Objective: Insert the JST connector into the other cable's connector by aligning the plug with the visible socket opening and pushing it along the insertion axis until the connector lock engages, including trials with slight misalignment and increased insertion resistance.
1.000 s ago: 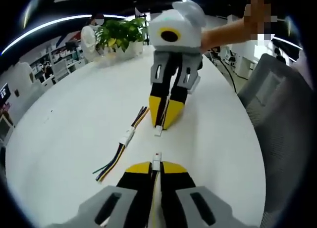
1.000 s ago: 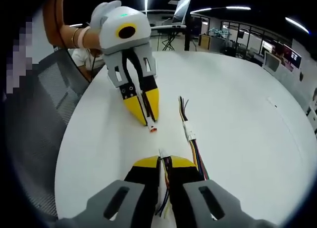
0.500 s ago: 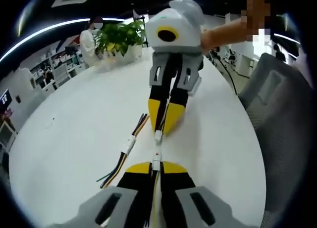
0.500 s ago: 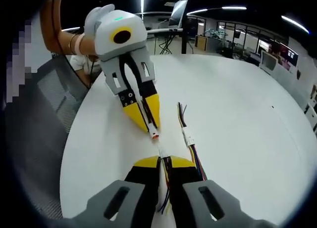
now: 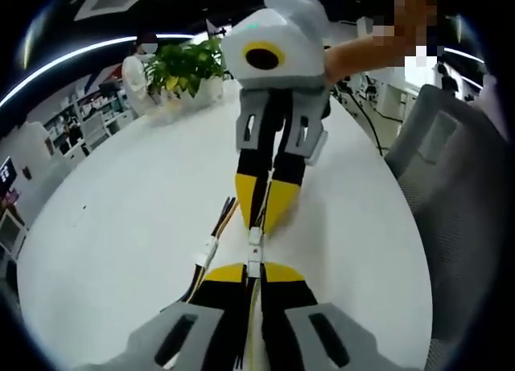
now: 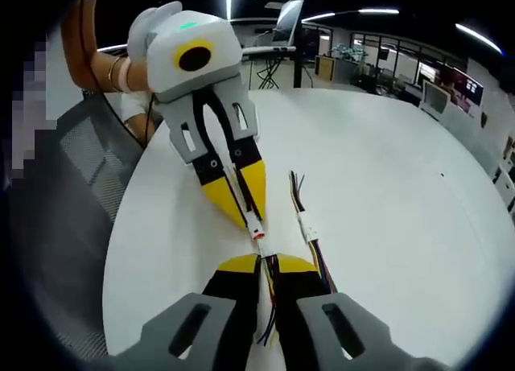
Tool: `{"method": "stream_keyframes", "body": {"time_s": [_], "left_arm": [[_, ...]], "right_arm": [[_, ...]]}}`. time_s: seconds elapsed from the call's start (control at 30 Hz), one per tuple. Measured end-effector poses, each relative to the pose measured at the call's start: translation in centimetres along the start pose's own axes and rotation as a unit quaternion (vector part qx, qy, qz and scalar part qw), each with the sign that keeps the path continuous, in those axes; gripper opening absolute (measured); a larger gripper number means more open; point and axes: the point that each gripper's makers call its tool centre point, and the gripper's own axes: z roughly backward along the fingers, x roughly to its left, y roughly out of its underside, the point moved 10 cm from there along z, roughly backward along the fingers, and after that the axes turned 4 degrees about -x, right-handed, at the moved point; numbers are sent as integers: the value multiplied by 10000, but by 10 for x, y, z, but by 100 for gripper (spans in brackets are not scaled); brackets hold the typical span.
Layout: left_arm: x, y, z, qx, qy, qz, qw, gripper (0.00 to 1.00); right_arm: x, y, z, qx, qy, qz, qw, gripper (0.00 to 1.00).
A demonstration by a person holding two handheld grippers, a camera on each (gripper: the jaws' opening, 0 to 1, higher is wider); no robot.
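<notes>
Looking along the left tool in the left gripper view, we saw its yellow-tipped jaws closed narrow on a small white connector that stuck out just past the tips, with thin wires running back between the jaws. The right tool came in from the far side, tips pointing toward us, jaws likewise pinched on its own white connector. The two connectors sat end to end, touching or nearly so; we could not tell from this view whether one had entered the other. A spare cable with a white housing and coloured leads lay on the white bench, just left of the meeting point. A potted plant stood at the far edge of the bench, and a grey mesh chair stood off to the right.

Looking along the right tool in the right gripper view, we noted its jaws closed on the white connector, multicoloured wires trailing back between them. The left tool reached down from the upper left, holding its connector, which showed a red mark. Both connectors met tip to tip in one line. The spare cable lay on the bench just right of the joint.
</notes>
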Motion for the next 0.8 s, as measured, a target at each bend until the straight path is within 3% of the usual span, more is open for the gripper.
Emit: {"method": "stream_keyframes", "body": {"time_s": [0.8], "left_arm": [[1, 1, -4, 97, 214, -50, 9997, 0]], "right_arm": [[3, 0, -5, 134, -159, 119, 9997, 2]]}}
